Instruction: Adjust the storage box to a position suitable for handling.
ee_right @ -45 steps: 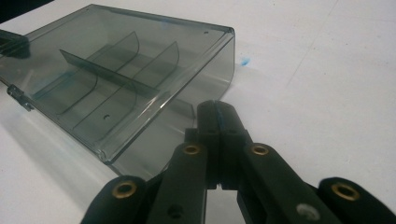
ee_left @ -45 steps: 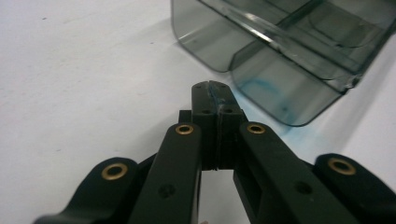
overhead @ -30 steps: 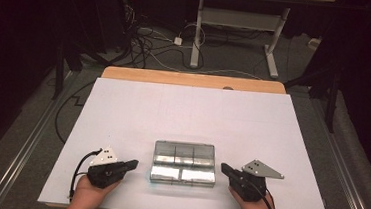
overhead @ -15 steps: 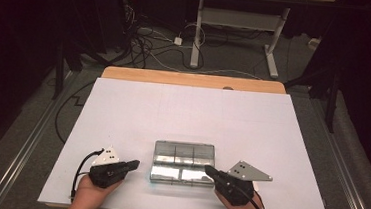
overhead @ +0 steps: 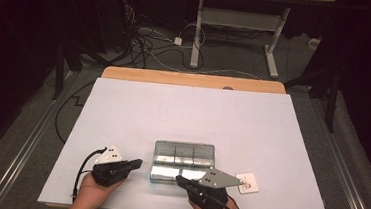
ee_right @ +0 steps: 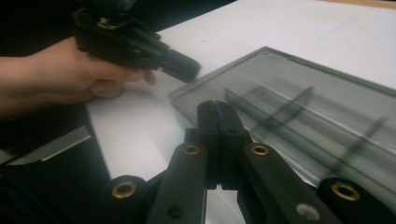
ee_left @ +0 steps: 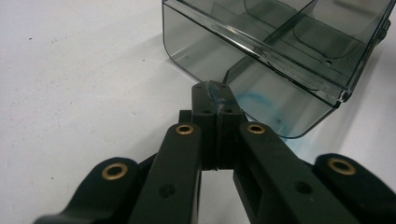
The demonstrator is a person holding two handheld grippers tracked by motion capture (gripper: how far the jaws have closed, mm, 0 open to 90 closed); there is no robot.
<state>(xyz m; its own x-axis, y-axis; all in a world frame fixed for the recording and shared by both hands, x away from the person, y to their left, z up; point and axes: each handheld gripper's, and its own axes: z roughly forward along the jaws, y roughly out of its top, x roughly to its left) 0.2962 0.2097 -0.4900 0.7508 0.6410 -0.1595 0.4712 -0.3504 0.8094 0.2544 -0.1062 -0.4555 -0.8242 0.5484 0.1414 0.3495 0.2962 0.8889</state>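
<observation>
From the high view, you are bringing the right tongs (overhead: pixel 183 181) against the near edge of the clear compartment box (overhead: pixel 184 154), which is lying opened out flat near the front of the table (overhead: pixel 222 117), while the left tongs (overhead: pixel 137 163) are waiting just beside its left side; both pairs are standing fully closed and holding nothing. A sideways nudge from either tip is likely to skate the light box across the smooth sheet. A small white card (overhead: pixel 246 183) is lying just right of your right hand, near enough for the cable to drag it. Plenty of open table is stretching behind the box, but the front edge is sitting close under your wrists. In the left gripper view, the closed tongs (ee_left: pixel 217 89) are pointing at the box's rounded lower corner (ee_left: pixel 219 56), so a push here risks tipping the tray rather than gripping it. In the right gripper view, the closed tongs (ee_right: pixel 216 108) are hovering at the flat lid panel (ee_right: pixel 303 116), with the left tongs (ee_right: pixel 187 70) near; you are risking a collision between the tips.
</observation>
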